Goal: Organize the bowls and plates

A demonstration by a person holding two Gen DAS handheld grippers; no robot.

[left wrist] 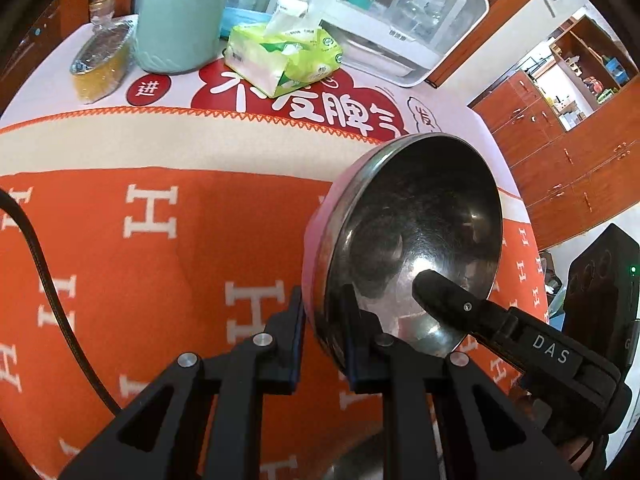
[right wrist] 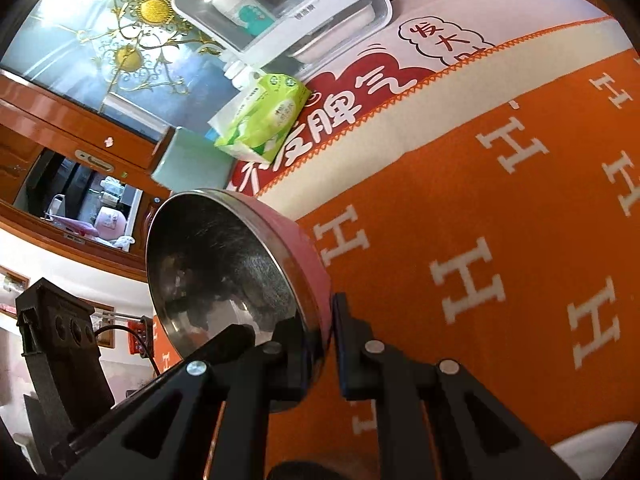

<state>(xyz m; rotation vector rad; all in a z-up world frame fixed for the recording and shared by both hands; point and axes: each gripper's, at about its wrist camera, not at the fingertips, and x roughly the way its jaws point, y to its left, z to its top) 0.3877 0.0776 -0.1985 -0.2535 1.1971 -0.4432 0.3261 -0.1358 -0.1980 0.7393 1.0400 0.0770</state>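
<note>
My left gripper (left wrist: 323, 320) is shut on the rim of a steel bowl with a pink outside (left wrist: 420, 224), held tilted above the orange cloth. A finger of the other gripper (left wrist: 448, 300) reaches into that bowl from the right. My right gripper (right wrist: 324, 344) is shut on the rim of a steel bowl with a pink outside (right wrist: 224, 256), also tilted, one finger inside and one outside. The left gripper's body (right wrist: 60, 344) shows at the left of the right wrist view. I cannot tell whether both views show the same bowl.
The table carries an orange H-patterned cloth (left wrist: 160, 220) and a white mat with red characters (left wrist: 304, 96). At the back stand a green tissue pack (left wrist: 284, 60), a mint jar (left wrist: 180, 20), a glass dish (left wrist: 100, 60) and a white appliance (left wrist: 408, 12). Wooden cabinets (left wrist: 560, 152) stand right.
</note>
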